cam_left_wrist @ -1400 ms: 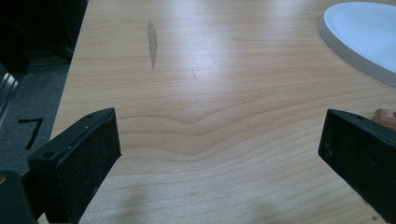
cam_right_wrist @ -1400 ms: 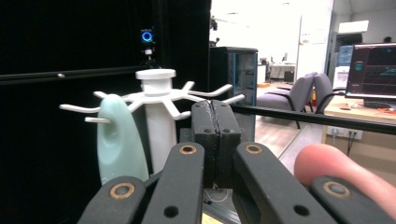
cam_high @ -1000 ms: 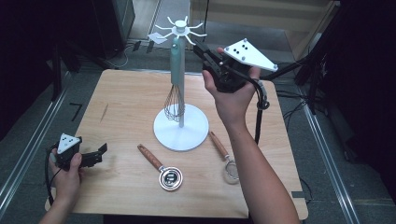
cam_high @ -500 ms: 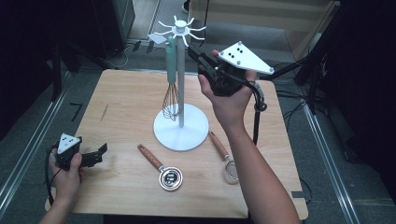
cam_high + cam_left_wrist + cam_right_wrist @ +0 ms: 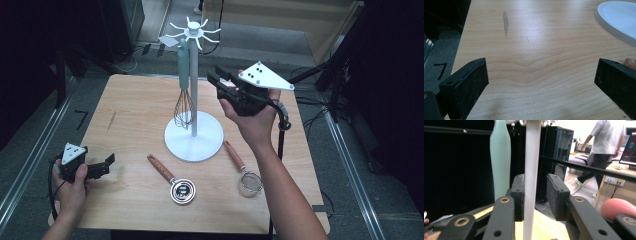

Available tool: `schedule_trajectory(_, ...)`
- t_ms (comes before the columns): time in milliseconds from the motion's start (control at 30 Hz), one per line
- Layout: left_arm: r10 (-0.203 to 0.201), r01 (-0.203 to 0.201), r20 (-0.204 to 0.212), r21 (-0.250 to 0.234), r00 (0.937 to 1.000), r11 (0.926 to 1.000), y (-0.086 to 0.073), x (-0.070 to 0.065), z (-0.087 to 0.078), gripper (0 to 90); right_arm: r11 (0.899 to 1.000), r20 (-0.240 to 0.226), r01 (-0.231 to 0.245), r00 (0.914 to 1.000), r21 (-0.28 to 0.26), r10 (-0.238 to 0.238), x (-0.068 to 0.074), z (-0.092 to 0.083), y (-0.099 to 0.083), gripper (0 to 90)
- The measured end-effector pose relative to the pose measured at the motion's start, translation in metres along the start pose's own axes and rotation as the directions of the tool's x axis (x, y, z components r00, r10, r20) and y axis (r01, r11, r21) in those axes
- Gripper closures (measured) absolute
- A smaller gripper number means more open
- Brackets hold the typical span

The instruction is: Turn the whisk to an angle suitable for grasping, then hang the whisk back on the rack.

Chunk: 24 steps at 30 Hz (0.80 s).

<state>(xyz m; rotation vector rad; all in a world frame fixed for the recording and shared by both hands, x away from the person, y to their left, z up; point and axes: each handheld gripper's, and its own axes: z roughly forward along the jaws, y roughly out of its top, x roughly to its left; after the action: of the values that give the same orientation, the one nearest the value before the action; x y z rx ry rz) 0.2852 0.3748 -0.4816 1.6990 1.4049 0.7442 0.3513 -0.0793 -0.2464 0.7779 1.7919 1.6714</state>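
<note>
Here, the whisk [image 5: 183, 80] hangs by its mint handle from the hook crown of the white stand [image 5: 194, 135], at 12 o'clock on the surface [image 5: 130, 125]. The right gripper [image 5: 223, 82], raised at 3 o'clock of the stand's pole, has just been opening; its fingers [image 5: 519, 195] stand narrowly apart with nothing between them. The left gripper [image 5: 102, 165] rests at 8 o'clock, fingers wide, empty.
</note>
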Motion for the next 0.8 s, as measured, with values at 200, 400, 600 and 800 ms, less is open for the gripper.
schedule_trajectory(200,0.000,0.000,-0.001,0.000,1.0000,1.0000,0.000,0.000,0.000,0.0,0.997,-0.007,0.002,1.0000,0.072,-0.002,-0.002,-0.004,-0.017,58.1)
schedule_trajectory(400,0.000,0.000,-0.001,-0.001,1.0000,1.0000,0.000,0.000,0.000,0.0,0.986,0.011,0.009,0.9999,0.165,-0.011,-0.006,-0.006,-0.041,53.2)
schedule_trajectory(600,-0.001,0.001,-0.001,-0.003,1.0000,1.0000,0.000,0.000,0.000,0.0,0.970,0.030,-0.028,0.9993,0.241,0.022,-0.017,-0.008,-0.064,52.3)
schedule_trajectory(800,0.002,-0.002,-0.002,0.001,1.0000,1.0000,0.000,0.000,0.000,0.0,0.942,0.048,-0.074,0.9970,0.327,0.062,-0.028,-0.012,-0.084,51.8)
